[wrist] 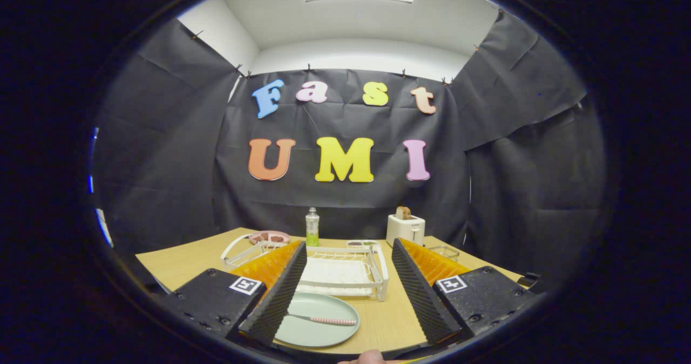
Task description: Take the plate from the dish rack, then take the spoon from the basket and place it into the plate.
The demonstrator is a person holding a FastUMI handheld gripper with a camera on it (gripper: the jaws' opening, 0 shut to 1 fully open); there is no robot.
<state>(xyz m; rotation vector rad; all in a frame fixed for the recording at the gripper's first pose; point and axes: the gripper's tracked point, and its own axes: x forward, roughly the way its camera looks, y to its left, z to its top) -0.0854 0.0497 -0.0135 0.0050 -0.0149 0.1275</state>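
The spoon point(324, 319) is being left on the plate point(317, 326); the gripper point(348, 294) jaws are being held spread, job seemingly done.

The gripper point(348, 285) has two long fingers point(420, 291) whose inner faces are ribbed in fine ridges. Each finger sits on a speckled black block with small screws and a square black-and-white marker point(451, 284).

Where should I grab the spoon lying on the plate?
Probably mid-handle. The spoon lies flat across the plate, its handle running sideways between the fingers of the open hand-held gripper. Come from above, fingers straddling the thin handle across its width; low clearance makes a side approach awkward.
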